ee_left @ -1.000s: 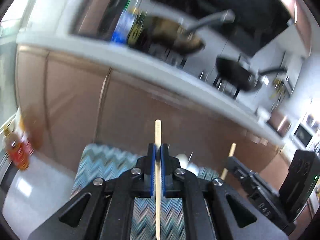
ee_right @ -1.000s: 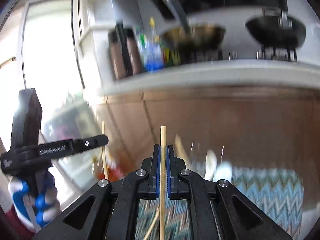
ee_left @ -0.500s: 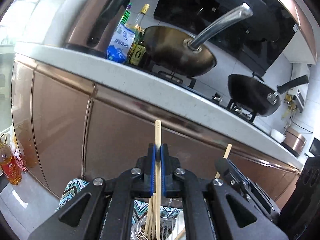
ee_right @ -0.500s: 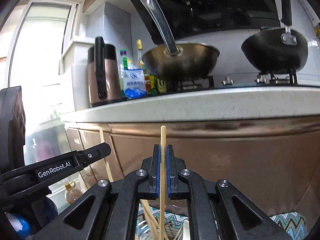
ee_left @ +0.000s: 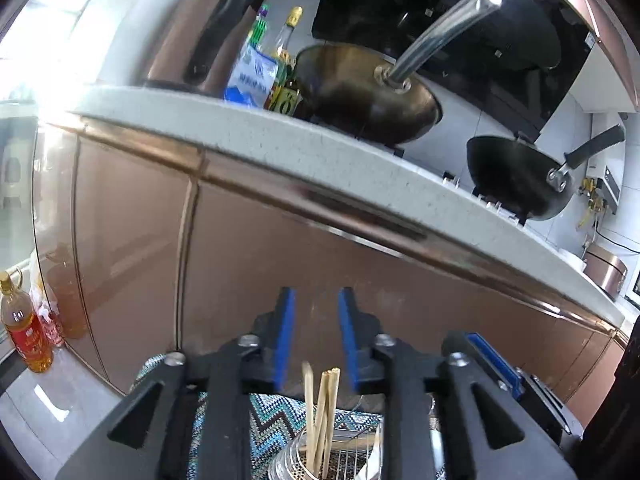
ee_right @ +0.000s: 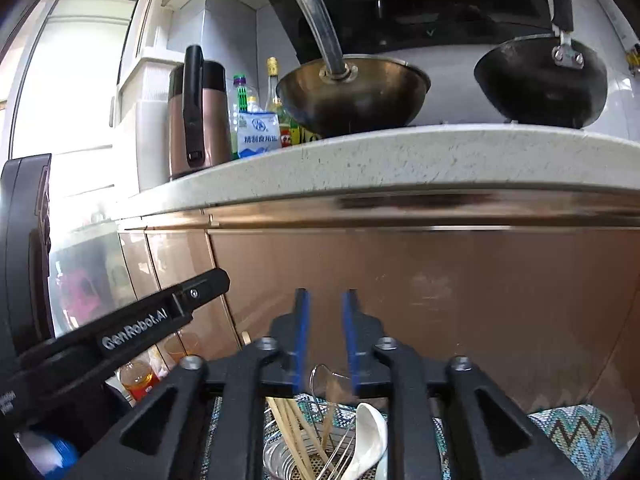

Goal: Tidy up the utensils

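Observation:
My left gripper [ee_left: 316,300] is open and empty, just above several wooden chopsticks [ee_left: 322,412] that stand in a perforated metal utensil holder [ee_left: 296,462]. My right gripper [ee_right: 325,300] is open and empty too, above the same holder [ee_right: 296,456], where chopsticks [ee_right: 294,428] lean beside a white ceramic spoon [ee_right: 370,436] and a wire rack [ee_right: 334,446]. The left gripper's body [ee_right: 120,336] shows at the left of the right wrist view. The right gripper's finger [ee_left: 490,360] shows at the right of the left wrist view.
A zigzag-patterned mat [ee_right: 576,436] lies under the holder. Brown cabinet fronts [ee_left: 280,256] rise close ahead under a speckled counter edge [ee_right: 400,160]. Two woks [ee_right: 352,92], a kettle [ee_right: 198,116] and bottles [ee_left: 280,64] stand on the counter. An oil bottle [ee_left: 24,328] stands at far left.
Both grippers have opened and let go of their chopsticks, which now stand in the holder below. Before that, both were shut on a chopstick and moved over the holder.

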